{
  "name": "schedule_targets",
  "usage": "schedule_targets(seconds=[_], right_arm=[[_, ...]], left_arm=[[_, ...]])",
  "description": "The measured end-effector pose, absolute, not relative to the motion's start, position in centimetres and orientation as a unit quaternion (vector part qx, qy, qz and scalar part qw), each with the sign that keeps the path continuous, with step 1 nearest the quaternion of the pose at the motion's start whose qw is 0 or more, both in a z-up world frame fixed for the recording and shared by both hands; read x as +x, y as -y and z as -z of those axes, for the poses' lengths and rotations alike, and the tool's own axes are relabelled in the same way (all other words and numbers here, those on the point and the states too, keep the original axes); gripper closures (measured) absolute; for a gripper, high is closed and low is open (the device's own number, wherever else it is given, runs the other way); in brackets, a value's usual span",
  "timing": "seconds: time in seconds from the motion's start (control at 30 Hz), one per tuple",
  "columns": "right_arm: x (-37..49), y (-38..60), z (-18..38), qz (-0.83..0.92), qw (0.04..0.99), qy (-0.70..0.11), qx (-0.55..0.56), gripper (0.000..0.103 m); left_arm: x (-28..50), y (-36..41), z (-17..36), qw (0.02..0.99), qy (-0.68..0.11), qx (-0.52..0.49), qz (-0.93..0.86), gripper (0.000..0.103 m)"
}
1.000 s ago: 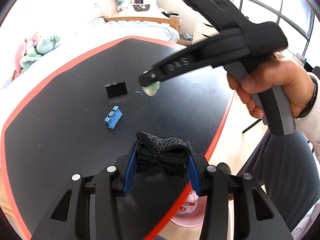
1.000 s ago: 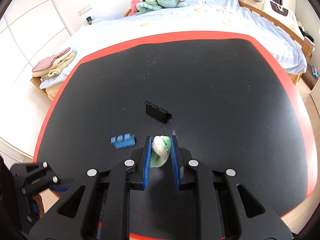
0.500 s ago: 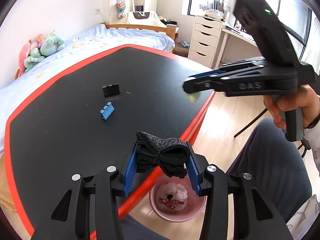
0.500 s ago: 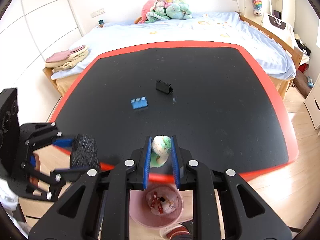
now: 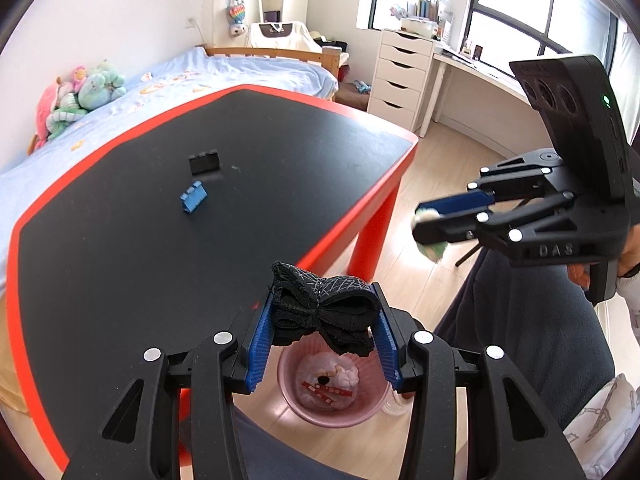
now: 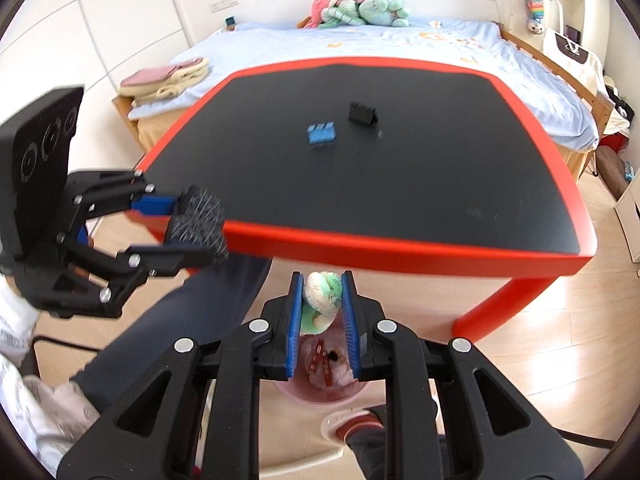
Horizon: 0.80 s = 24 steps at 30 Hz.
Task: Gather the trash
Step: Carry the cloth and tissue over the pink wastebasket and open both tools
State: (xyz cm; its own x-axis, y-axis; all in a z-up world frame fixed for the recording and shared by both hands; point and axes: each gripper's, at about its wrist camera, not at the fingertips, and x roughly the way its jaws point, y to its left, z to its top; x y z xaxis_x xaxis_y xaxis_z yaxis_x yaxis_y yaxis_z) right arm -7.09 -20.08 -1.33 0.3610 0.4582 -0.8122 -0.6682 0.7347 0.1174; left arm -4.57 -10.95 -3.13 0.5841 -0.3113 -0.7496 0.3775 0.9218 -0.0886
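My left gripper [image 5: 323,312] is shut on a crumpled black fabric wad [image 5: 324,310] and holds it above a pink trash bin [image 5: 332,390] on the floor beside the table. My right gripper [image 6: 322,300] is shut on a green-and-white crumpled wad [image 6: 320,300], also over the bin [image 6: 324,368]. The bin holds white paper and red scraps. The right gripper [image 5: 430,232] shows in the left wrist view; the left gripper [image 6: 192,224] shows in the right wrist view.
A black table with a red edge [image 5: 372,208] carries a blue brick [image 5: 193,197] and a black brick [image 5: 204,161]. A bed [image 6: 360,44] stands behind it. The person's legs [image 5: 520,340] and a slippered foot [image 6: 352,428] are close to the bin.
Both grippers have pulled back from the table top, past its front edge, to above the pink bin. Each still holds its wad.
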Motion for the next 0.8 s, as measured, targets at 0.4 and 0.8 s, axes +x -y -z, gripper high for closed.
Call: schedule_targets(seconds=[0.4,0.8], right_arm=[[-8.9,19.8,3.5,-0.360,0.795,-0.470,-0.130,0.084],[-8.4,20.0,3.8,-0.357,0.799,-0.468,-0.124,0.014]], left_arm=[[-5.1,11.3,4.9,0.878,-0.432,0.032,0.203,0.059],[-4.8,11.1,5.4,0.882,-0.429,0.033,0.194,0.022]])
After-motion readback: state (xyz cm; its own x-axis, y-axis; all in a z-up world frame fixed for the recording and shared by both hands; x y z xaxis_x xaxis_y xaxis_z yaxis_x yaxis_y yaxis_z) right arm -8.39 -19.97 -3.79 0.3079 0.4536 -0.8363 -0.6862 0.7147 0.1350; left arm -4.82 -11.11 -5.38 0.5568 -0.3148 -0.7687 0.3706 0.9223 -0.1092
